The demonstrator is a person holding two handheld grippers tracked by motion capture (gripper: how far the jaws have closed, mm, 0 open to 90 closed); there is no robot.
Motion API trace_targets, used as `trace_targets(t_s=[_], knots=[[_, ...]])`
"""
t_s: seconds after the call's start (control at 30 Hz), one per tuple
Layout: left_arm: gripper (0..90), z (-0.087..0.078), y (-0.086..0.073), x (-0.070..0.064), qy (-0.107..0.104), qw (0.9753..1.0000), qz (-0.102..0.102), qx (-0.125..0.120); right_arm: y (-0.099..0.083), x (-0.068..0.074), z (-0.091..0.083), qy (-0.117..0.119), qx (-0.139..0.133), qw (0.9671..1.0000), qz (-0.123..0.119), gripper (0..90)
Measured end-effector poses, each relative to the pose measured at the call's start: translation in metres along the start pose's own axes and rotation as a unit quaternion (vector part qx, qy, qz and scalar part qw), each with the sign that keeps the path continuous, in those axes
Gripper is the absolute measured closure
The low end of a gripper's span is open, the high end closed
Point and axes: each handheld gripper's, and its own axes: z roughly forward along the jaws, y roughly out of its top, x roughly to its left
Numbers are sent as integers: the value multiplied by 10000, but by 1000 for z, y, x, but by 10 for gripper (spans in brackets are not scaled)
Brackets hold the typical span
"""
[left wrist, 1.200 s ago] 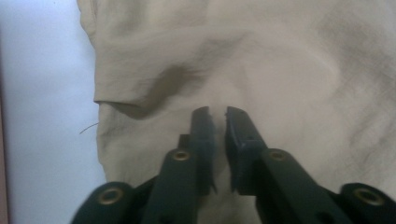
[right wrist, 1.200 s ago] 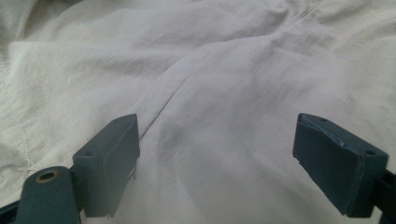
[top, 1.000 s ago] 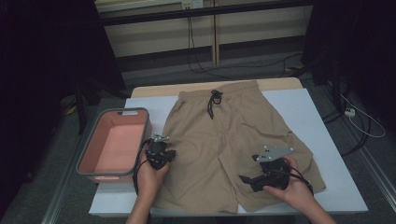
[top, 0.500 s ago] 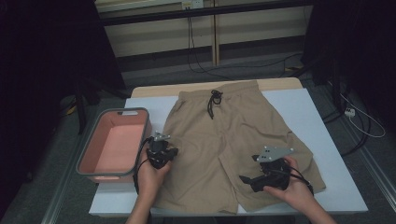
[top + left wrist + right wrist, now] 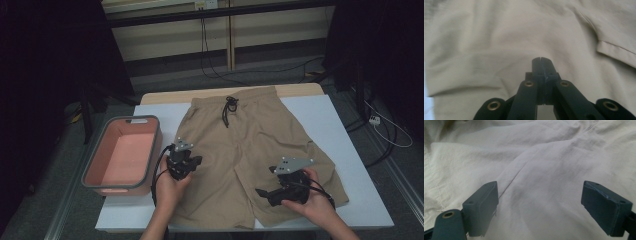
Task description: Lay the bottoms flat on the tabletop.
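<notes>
Khaki shorts (image 5: 240, 145) lie flat on the white table (image 5: 340, 125), waistband and black drawstring (image 5: 230, 110) at the far side. My left gripper (image 5: 187, 162) (image 5: 541, 60) is shut with nothing between its jaws, hovering over the shorts' left leg (image 5: 486, 47) near its outer edge. My right gripper (image 5: 262, 192) (image 5: 540, 195) stands wide open just above the right leg's fabric (image 5: 544, 165), where a seam and folds run between the pads (image 5: 484, 205).
A pink bin (image 5: 120, 160) with a grey rim sits at the table's left edge, close to my left hand. Cables (image 5: 385, 135) trail on the floor to the right. Bare white tabletop shows right of the shorts.
</notes>
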Motion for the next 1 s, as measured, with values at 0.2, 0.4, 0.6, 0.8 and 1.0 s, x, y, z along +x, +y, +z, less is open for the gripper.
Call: trace_targets(t_s=[0.2,0.4,0.6,0.8,1.0], knots=[[656,-6,-11,21,340,9992,-73,197,-1,0,1,16,18,10000,9,144],[380,-13,-16,30,631,9978,-47,191,0,0,0,36,13,10000,9,144],[221,-1,-23,32,803,9962,51,329,-1,1,1,72,37,10000,-17,143],[176,6,-26,36,855,9959,43,300,-2,1,1,66,46,10000,-5,143],[100,12,-27,38,797,9962,15,361,-1,1,2,90,51,9999,-10,142]])
